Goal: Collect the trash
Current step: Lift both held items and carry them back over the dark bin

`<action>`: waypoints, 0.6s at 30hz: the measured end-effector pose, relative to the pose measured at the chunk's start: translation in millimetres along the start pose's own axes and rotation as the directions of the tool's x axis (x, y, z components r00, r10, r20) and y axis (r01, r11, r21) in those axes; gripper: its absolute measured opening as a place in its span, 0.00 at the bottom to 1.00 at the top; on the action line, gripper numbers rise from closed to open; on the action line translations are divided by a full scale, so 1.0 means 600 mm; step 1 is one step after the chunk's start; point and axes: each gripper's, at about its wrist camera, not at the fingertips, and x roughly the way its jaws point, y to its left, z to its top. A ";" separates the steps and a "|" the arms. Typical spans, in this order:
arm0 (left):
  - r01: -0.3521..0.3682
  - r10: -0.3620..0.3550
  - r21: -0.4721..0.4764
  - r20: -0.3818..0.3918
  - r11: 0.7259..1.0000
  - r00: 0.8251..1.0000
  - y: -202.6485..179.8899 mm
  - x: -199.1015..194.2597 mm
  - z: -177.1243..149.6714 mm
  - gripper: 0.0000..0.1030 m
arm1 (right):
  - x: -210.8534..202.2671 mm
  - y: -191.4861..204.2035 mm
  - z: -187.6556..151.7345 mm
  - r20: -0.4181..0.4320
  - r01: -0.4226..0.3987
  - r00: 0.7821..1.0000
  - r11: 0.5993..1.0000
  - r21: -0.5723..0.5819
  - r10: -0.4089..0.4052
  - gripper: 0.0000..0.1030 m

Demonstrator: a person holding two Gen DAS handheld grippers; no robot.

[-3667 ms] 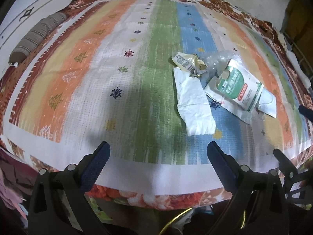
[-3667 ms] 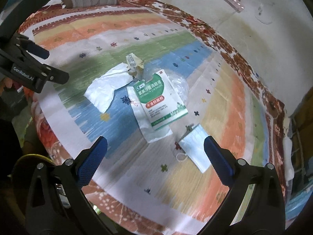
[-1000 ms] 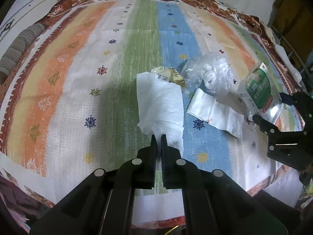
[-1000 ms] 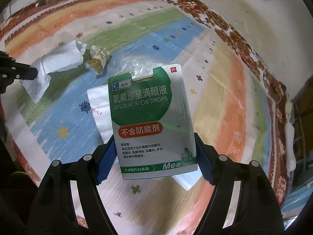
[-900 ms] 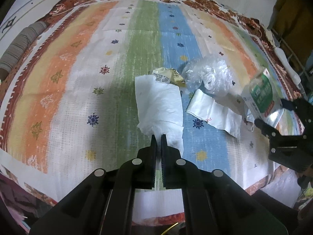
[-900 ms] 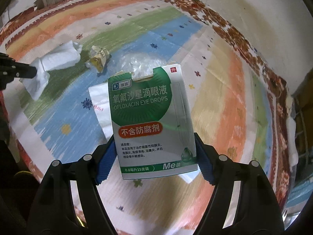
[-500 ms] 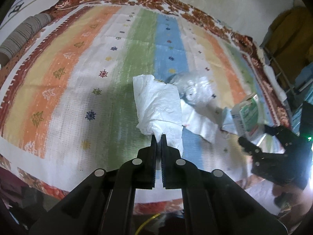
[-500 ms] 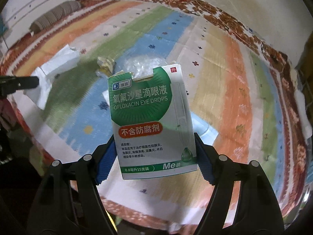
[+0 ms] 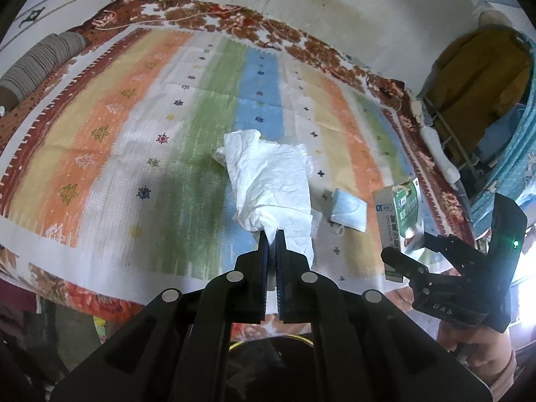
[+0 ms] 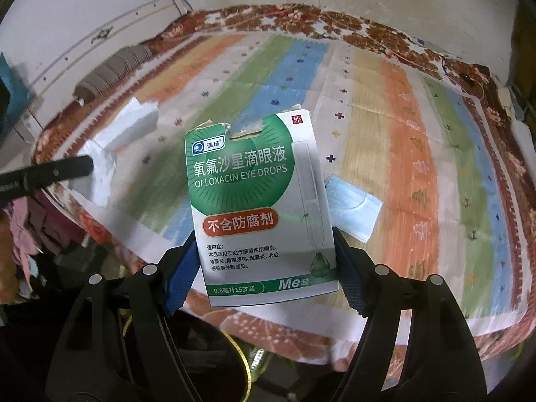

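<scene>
mid-carry: left gripper pinches the white tissue hanging beyond its fingertips, right gripper clamps the eye-drops box between its pads (mask remains), so next probably calls for a bin drop.

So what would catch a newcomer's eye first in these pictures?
The green and white eye drops box, clamped between the right gripper's blue pads and filling its view. Next, the crumpled white tissue pinched by the left gripper above the striped bedspread, where a blue face mask lies.

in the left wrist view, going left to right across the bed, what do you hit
grey rolled bundle → white tissue in the left claw → blue face mask → green eye drops box in the right claw
</scene>
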 end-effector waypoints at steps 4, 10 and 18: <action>0.027 -0.027 0.011 0.024 1.000 0.999 -0.013 -0.029 -0.019 0.03 | -0.035 0.014 -0.018 0.034 -0.024 0.999 1.000 0.006 0.023 0.67; 0.053 -0.054 0.029 0.051 0.998 0.997 -0.027 -0.058 -0.041 0.03 | -0.076 0.027 -0.054 0.072 -0.053 0.996 0.998 0.026 0.051 0.67; 0.074 -0.076 0.044 0.060 0.996 0.995 -0.043 -0.078 -0.069 0.03 | -0.117 0.026 -0.103 0.117 -0.099 0.989 0.992 0.075 0.090 0.67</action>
